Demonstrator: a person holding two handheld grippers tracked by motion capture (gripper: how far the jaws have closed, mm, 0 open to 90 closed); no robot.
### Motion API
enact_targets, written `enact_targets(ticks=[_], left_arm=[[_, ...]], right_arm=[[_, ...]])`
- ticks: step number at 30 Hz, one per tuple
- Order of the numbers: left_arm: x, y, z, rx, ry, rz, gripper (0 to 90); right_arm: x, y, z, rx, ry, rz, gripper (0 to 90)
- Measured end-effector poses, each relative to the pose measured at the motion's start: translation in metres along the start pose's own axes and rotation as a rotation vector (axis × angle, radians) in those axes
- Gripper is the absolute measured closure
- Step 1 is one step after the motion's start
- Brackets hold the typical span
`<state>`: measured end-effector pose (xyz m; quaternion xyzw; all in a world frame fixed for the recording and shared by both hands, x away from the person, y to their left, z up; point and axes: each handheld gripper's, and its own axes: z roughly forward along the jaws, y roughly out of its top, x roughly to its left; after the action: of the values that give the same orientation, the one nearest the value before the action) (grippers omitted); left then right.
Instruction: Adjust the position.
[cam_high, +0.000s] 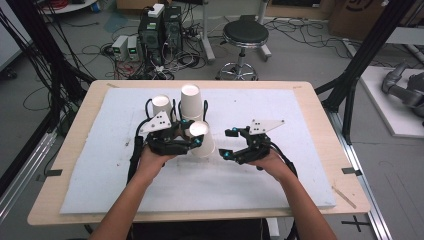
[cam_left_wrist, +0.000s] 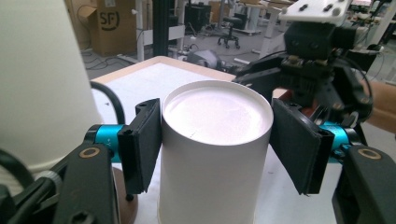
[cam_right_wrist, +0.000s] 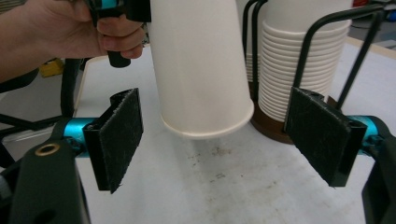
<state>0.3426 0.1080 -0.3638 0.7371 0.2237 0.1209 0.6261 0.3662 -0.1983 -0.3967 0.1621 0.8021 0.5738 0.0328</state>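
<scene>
1. Cables, computer towers and a black stool crowd the lab floor beyond the pale wooden worktop, which carries a white foam mat.
2. At the back of the mat stand two stacks of upturned white paper cups: a taller stack in a black wire holder on a brown base, and a shorter stack to its left.
3. One upturned white paper cup has been separated from the stacks and sits in front of them, near the mat's middle.
4. The left tool is closed on this single cup near its upturned bottom; in the left gripper view both black pads press against the cup.
5. In the right gripper view the cup's rim appears to hang just clear of the mat, so the cup seems lifted, though contact cannot be ruled out.
6. The right tool stands open just to the right of the cup, its pads wide apart and touching nothing.
7. Judged from this, picking out one cup is done; what is left is probably handing it to the right tool or setting it down elsewhere.
</scene>
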Motion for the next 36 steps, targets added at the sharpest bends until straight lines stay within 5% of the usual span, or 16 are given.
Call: enact_targets(ticks=[18, 29, 36], left_arm=[[-0.016, 0.005, 0.016, -0.016, -0.100, 0.025, 36.1], [-0.018, 0.005, 0.017, -0.018, -0.118, 0.025, 36.3], [-0.017, 0.005, 0.017, -0.023, -0.115, 0.024, 36.5]], right_arm=[[0.014, 0.002, 0.023, -0.015, 0.070, -0.064, 20.0], [0.017, 0.005, 0.026, -0.044, 0.080, -0.065, 20.4], [0.015, 0.006, 0.024, -0.048, 0.068, -0.068, 28.3]])
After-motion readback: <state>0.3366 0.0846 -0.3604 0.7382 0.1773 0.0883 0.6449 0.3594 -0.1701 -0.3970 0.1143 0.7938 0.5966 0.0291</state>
